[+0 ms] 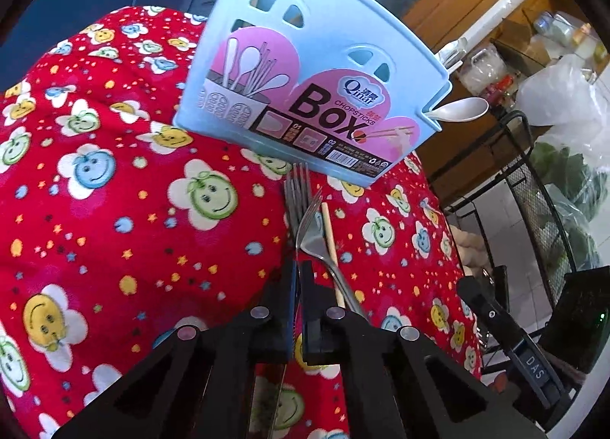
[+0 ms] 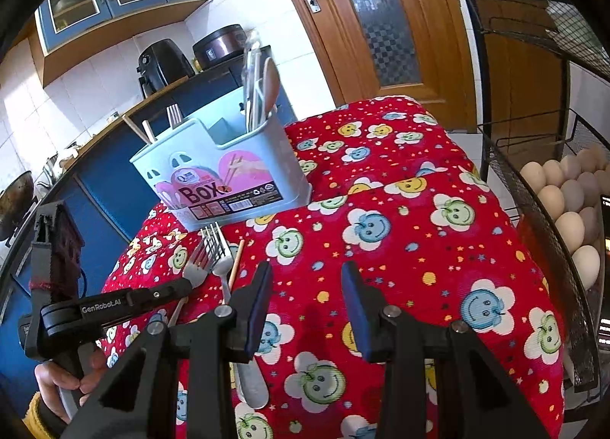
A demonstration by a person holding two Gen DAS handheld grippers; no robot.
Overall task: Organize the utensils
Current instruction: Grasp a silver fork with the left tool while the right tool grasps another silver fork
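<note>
The left gripper (image 1: 297, 279) has its jaws pressed together on the thin edge of a steel fork (image 1: 295, 191) whose tines point toward the pale blue chopsticks box (image 1: 305, 69); in the right wrist view the same gripper (image 2: 190, 282) meets a fork at its neck. A second fork (image 1: 314, 225) lies just beside it, crossing or touching it, and a wooden chopstick (image 1: 329, 237) lies alongside on the red smiley-flower cloth (image 1: 114, 191). The right gripper (image 2: 305, 302) hangs with its jaws spread and nothing between them, above bare cloth and apart from the utensils. The likeliest trouble is the pinch itself: the pads seem to hold a narrow metal edge, so the fork could swivel or slide out once lifted. Because the two forks overlap, raising one may drag or flip the other, or roll the chopstick toward the cloth's edge. The cloth looks soft and quilted, so anything nudged could slide off. The box already holds a spoon and other utensils, and stands close in front; a fork carried in tilted could catch its rim or tip the light plastic box over. An egg rack (image 2: 564, 202) stands near the right side, exposed to a careless swing.
</note>
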